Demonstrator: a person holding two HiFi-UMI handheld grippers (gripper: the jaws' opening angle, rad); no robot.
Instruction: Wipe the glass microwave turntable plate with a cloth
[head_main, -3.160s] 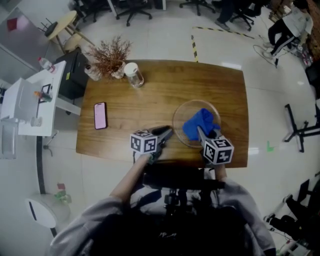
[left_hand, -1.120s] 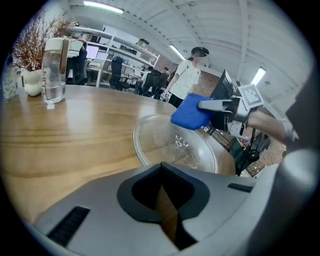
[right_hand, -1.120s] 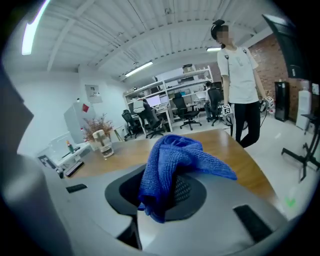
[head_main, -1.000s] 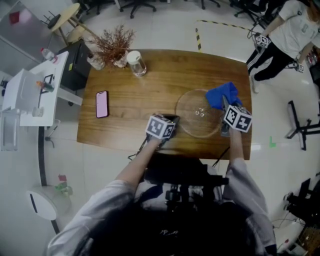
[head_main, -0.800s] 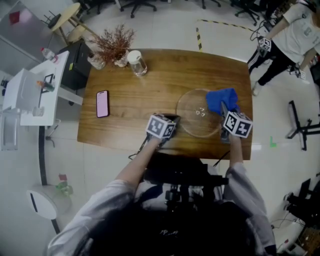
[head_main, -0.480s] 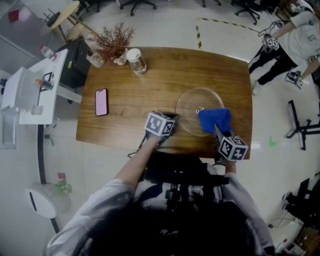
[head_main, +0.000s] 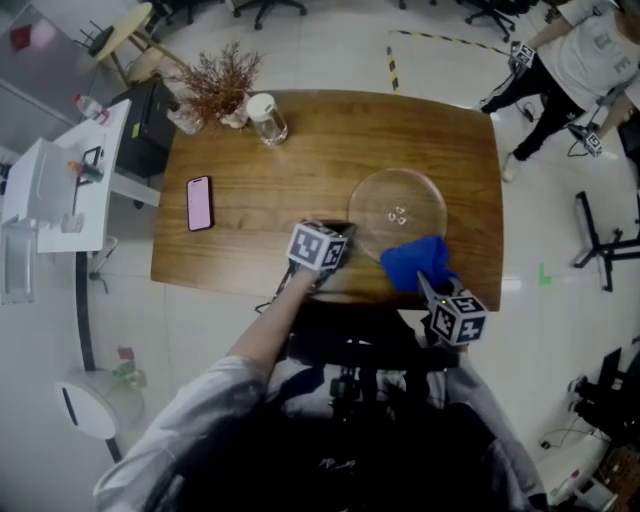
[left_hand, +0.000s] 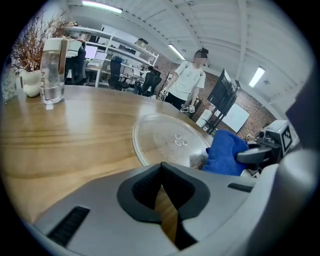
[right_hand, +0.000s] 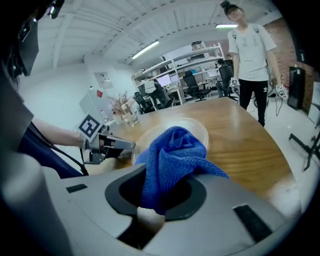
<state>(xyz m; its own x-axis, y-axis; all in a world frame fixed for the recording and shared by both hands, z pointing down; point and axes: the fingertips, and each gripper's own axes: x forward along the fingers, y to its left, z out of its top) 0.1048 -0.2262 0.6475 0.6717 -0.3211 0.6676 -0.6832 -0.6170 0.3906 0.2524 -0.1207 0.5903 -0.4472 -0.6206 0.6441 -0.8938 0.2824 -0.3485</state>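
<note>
Glass turntable plate (head_main: 397, 205): clear, round, shallow raised rim, three small hub bumps at centre, lying flat on the right half of the wooden table (head_main: 280, 180) near its front edge. Cloth (head_main: 412, 262): blue microfibre, bunched into a lump, one end clamped between the jaws of the right gripper (head_main: 424, 280). The lump sits at the plate's near rim and overlaps its edge; contact with the glass can't be confirmed.

Table middle: bare wood of the table (head_main: 290, 180) between phone (head_main: 200, 203) and glass plate (head_main: 398, 212); room to pass.
Far left corner: jar (head_main: 267, 118) and dry plant (head_main: 215, 95) block it.
Plate's near edge: blue cloth (head_main: 413, 262) and left gripper (head_main: 343, 235) crowd it.
</note>
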